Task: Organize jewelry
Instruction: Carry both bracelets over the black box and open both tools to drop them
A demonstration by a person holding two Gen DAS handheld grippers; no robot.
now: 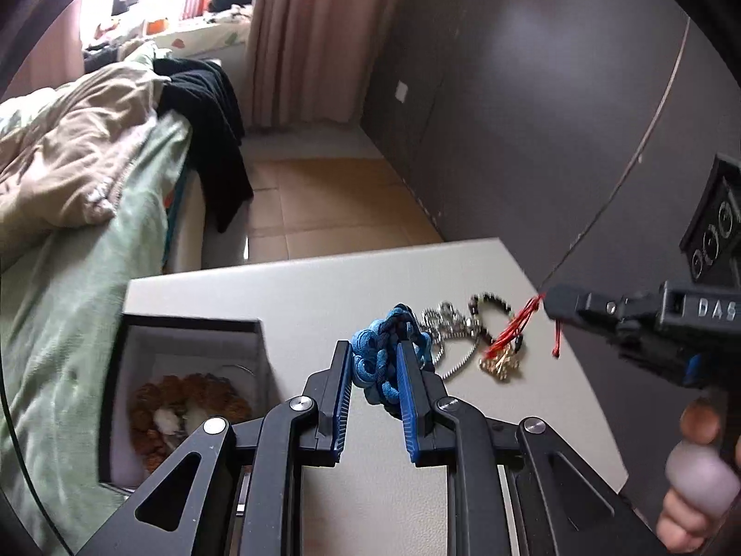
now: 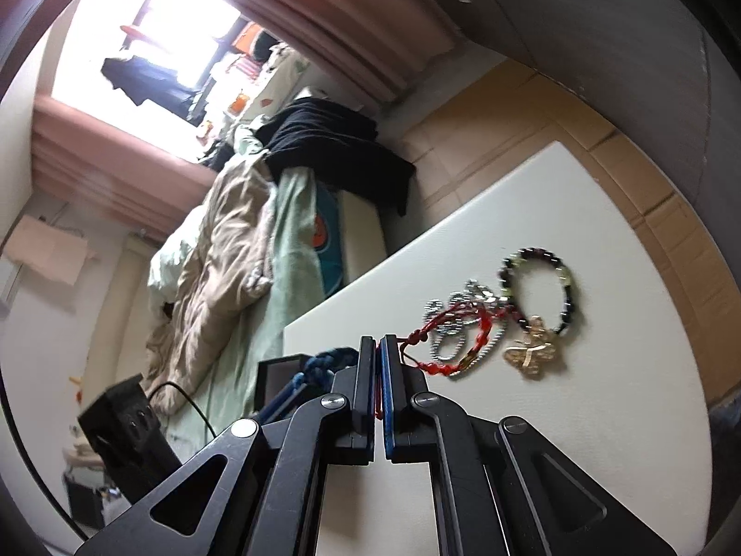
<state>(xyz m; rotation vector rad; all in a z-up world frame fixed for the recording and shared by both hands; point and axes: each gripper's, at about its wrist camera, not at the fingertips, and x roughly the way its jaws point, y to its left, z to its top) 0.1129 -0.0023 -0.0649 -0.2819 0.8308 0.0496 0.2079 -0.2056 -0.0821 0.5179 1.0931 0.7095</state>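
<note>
Blue braid pinched in left gripper (image 1: 373, 361); right gripper (image 2: 377, 347) pinches red cord (image 2: 456, 340)

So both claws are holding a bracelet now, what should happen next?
Probably carry the blue braided bracelet, gripped by the left gripper, over to the open box at its left, which already holds jewelry. The right gripper pinches the red cord bracelet and can follow.

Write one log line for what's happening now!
left gripper: shut on blue braided bracelet | right gripper: shut on red string bracelet | box: open
</note>
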